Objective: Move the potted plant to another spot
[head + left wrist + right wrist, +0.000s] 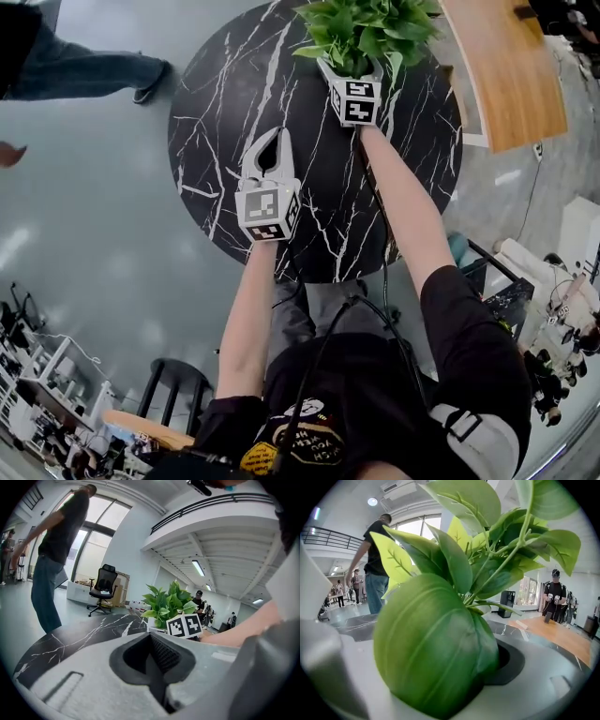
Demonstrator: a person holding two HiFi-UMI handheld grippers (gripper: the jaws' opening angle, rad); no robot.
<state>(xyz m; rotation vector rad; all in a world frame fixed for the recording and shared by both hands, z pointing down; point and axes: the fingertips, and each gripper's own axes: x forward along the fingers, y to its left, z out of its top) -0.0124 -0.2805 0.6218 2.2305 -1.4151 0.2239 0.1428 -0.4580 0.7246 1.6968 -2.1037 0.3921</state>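
Observation:
The potted plant [370, 28] stands at the far edge of the round black marble table [225, 94], its green leaves spreading over a white pot [154, 623]. My right gripper [352, 67] reaches into it, one jaw on each side of the pot, shut on it. In the right gripper view the leaves [440, 620] fill the space between the jaws and hide the pot. My left gripper [276, 136] hovers over the middle of the table, left of the plant and nearer to me. It is shut, with nothing between its pads [159, 656].
A wooden table [511, 66] stands just right of the marble one. A person in jeans [84, 70] walks on the grey floor at the upper left, close to the table's far left side [56, 550]. An office chair [104, 590] stands behind; a black stool [178, 384] is near me.

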